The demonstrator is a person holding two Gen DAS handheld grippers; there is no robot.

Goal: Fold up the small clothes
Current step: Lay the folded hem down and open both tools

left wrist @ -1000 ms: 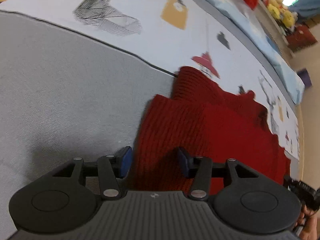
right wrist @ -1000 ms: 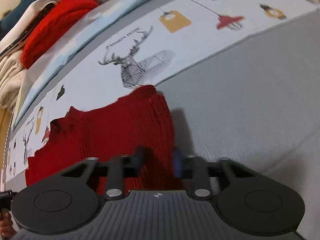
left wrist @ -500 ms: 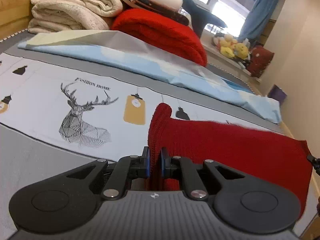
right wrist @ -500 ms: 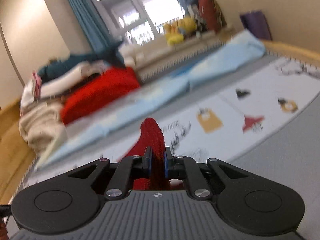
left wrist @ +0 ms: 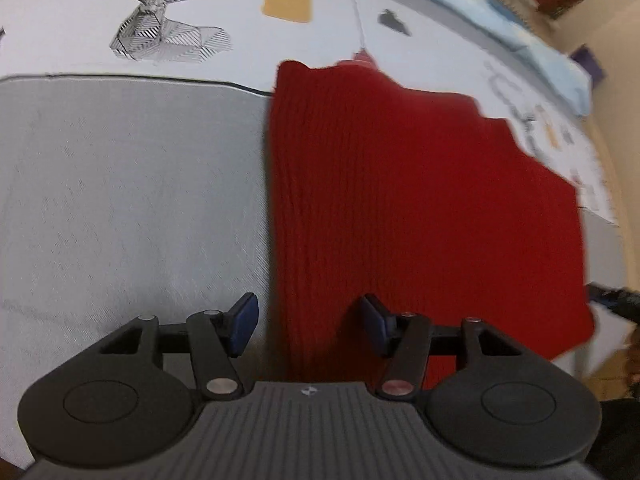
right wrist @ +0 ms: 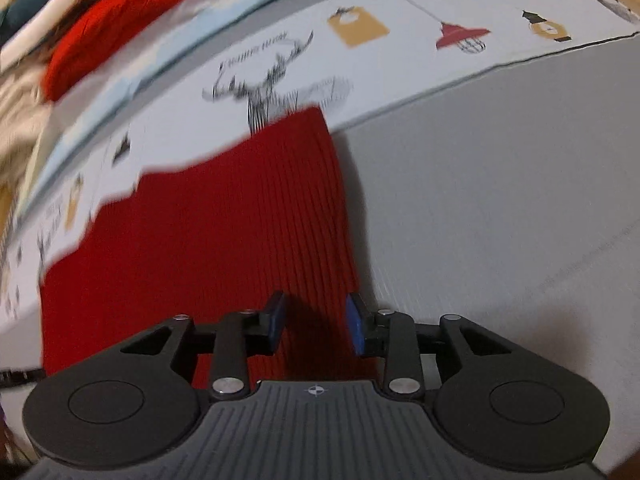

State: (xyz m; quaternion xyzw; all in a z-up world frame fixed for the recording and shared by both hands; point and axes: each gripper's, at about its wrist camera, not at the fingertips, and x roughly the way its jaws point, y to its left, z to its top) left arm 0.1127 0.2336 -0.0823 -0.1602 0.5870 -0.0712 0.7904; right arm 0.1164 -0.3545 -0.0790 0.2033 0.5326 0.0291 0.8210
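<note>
A red ribbed knit garment [left wrist: 420,200] lies spread flat across the grey and the printed part of the bed. Its straight left edge runs down between the fingers of my left gripper [left wrist: 308,314]. The jaws are opening, and the blue pads stand clear of the cloth. In the right wrist view the same garment [right wrist: 208,248] shows its right edge under my right gripper [right wrist: 316,316]. Those jaws are opening too, with a narrower gap and the knit beneath them, not pinched. Both grippers point steeply down at the near hem.
The bed cover is plain grey [left wrist: 132,200] near me and white with deer and lantern prints [left wrist: 168,36] farther off. A light blue sheet [right wrist: 132,76] and a folded red blanket [right wrist: 120,20] lie along the back.
Half a second ago both grippers were shut on the garment's edge and held it up. Now it lies flat on the bed, both pairs of jaws have parted, and both point downward.
</note>
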